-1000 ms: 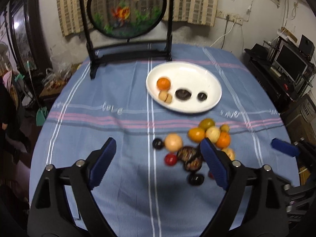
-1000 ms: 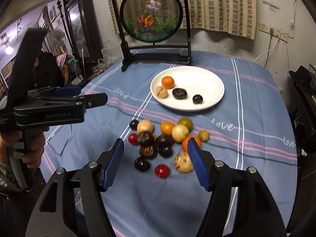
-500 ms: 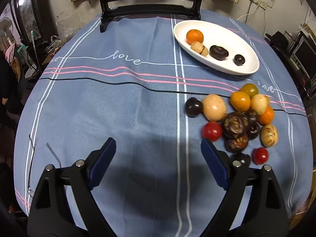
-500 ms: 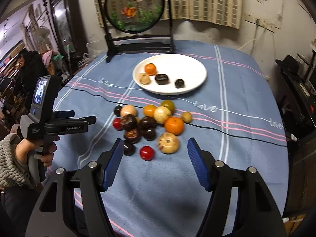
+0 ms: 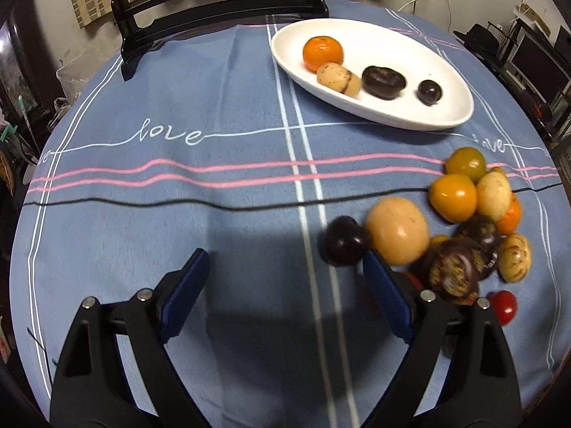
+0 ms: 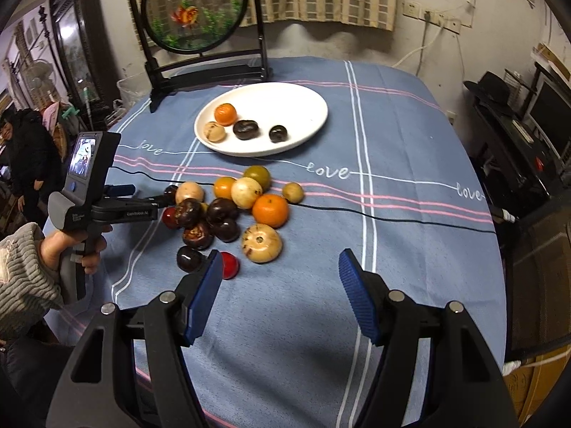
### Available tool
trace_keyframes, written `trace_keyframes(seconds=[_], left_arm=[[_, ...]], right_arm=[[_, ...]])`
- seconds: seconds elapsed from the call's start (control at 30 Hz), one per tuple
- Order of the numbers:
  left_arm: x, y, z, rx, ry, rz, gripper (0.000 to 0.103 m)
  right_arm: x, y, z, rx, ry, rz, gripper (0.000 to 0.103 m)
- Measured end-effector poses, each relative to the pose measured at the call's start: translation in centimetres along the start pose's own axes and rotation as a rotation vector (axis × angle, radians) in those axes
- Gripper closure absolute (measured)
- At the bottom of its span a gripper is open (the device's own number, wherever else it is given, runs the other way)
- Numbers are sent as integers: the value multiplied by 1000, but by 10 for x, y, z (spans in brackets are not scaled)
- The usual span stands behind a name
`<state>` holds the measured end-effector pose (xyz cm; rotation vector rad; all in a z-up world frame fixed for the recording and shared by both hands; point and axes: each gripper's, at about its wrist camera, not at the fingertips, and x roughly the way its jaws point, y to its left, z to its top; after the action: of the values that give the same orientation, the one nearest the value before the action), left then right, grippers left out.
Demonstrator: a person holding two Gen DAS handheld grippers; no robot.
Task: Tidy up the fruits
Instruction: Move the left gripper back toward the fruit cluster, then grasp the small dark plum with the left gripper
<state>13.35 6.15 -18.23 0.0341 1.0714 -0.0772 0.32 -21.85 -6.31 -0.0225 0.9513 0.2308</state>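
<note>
**Left tongs being lined up on a dark plum at edge of pile**

A dark plum (image 5: 344, 240) is being approached at the left edge of the loose fruit pile (image 6: 228, 210) on the blue tablecloth (image 5: 214, 196); it is lying just beside a pale tan fruit (image 5: 397, 230) and right in front of the left gripper's (image 5: 285, 278) right pad. The left gripper is being held wide open w/ nothing between its pads, low over the cloth. Four fruits are already sitting in the white plate (image 5: 460, 114), further back, well apart from the pile. The right gripper (image 6: 280, 289) is also being held wide open & empty, near a red fruit (image 6: 228, 265) and a speckled tan one (image 6: 262, 242).

Step in hand, as judged: pick approach, most of pile not yet sorted. Next move is calling for the left gripper to be shifted right so the plum is centred between pads, w/o the tan neighbour being nudged, then closed gently; round fruit is likely to roll.
</note>
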Motion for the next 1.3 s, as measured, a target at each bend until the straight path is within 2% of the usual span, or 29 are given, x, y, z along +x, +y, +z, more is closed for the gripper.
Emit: trace_keyframes(seconds=[0.33,0.57,0.67,0.73,0.77,1.07,1.13,1.3], left_arm=[[-16,42,-2,-106,-30,-5,15],[-23,30,-3,-81,-51,-33,16],[-16,25,0,-80,-38,-56,29],[-8,27,2,-105,-13,-88,44],[-6,27,3,-113,-5,-102,48],[5,17,9,-91,12,-131,53],[10,15,10,-94,22,-135,61],[14,12,10,-94,15,-114,67]], right_arm=[[4,9,2,-28,24,-15,36],[6,10,4,-43,29,-11,36],[7,10,4,-40,30,-13,36],[7,10,4,-38,30,-15,36],[7,9,4,-35,31,-17,36],[9,5,2,-18,38,-25,36],[9,5,2,-20,41,-26,36],[8,2,1,-9,42,-28,36]])
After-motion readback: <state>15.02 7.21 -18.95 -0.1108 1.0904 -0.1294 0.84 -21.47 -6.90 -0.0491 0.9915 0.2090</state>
